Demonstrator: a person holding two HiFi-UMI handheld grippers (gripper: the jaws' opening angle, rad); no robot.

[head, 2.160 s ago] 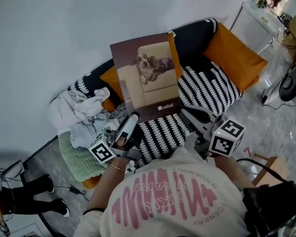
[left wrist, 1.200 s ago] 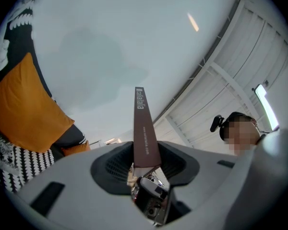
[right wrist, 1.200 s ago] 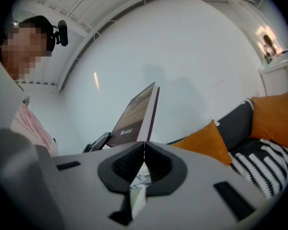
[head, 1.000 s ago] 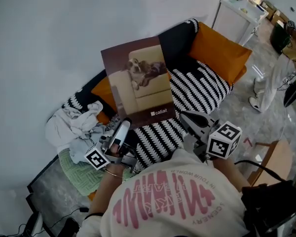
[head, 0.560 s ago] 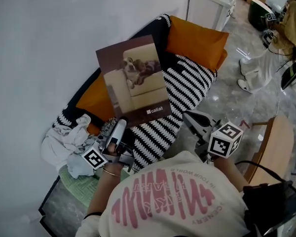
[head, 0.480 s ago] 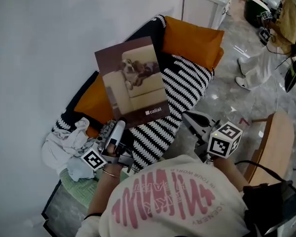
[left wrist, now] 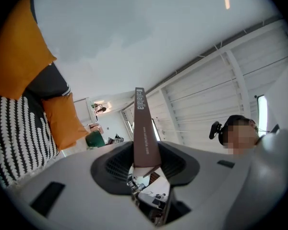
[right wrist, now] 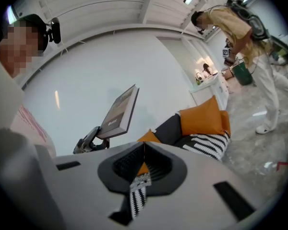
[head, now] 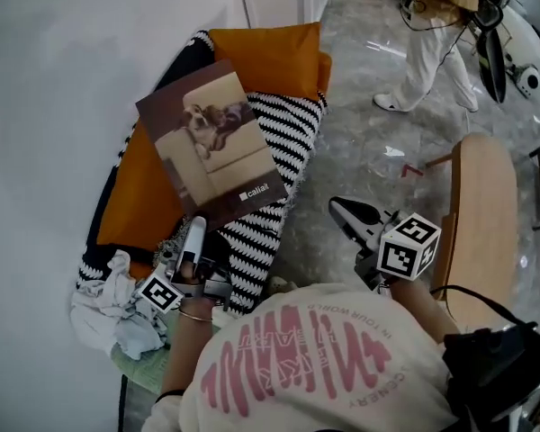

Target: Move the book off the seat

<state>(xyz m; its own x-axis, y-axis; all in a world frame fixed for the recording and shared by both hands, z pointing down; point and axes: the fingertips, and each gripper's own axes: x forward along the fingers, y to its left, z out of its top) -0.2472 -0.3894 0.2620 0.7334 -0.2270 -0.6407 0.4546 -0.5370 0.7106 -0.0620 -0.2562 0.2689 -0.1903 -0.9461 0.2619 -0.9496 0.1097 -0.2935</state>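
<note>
Book (head: pixel 211 142) raised clear of the striped seat (head: pixel 288 124), clamped at its lower corner by the spine in the left gripper (head: pixel 196 232); right gripper (head: pixel 339 208) closed on nothing. The book looks thin, stiff, probably light and glossy, so a single-corner hold may pivot; a deeper grip suits

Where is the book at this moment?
In the head view, left of centre: the left gripper holds the book up by its lower edge, above the striped seat cover.
</note>
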